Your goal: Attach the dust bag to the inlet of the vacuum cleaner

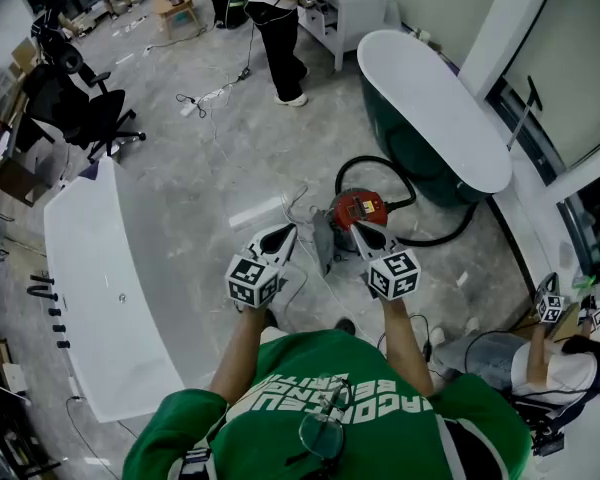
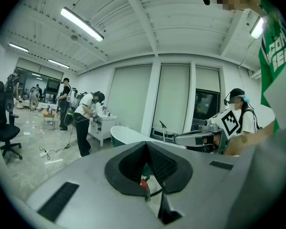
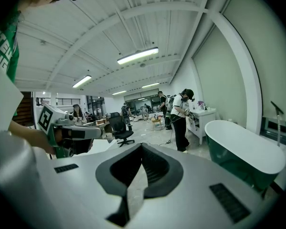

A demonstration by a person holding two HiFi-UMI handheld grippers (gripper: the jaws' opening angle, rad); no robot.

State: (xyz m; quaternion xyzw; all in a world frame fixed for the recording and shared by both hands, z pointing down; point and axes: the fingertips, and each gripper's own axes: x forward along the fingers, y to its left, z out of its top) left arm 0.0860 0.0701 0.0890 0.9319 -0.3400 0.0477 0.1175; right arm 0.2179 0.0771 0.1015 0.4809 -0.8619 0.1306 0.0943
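Observation:
A small red vacuum cleaner (image 1: 358, 208) sits on the floor ahead of me, its black hose (image 1: 432, 236) looping round to the right. A pale grey piece (image 1: 322, 246) lies on the floor against its left side; I cannot tell whether it is the dust bag. My left gripper (image 1: 288, 230) is held above the floor just left of the vacuum, its jaws together and holding nothing. My right gripper (image 1: 358, 226) hovers over the vacuum's near side, also shut and empty. In the left gripper view a sliver of the red vacuum (image 2: 143, 182) shows under the closed left gripper (image 2: 146, 144). The right gripper (image 3: 142, 145) shows only floor beyond it.
A dark green bathtub (image 1: 430, 108) with a white rim stands behind the vacuum. A long white table (image 1: 100, 288) runs along my left. A black office chair (image 1: 85, 113) and a standing person (image 1: 280, 28) are farther off. Another person (image 1: 540, 363) sits at my right.

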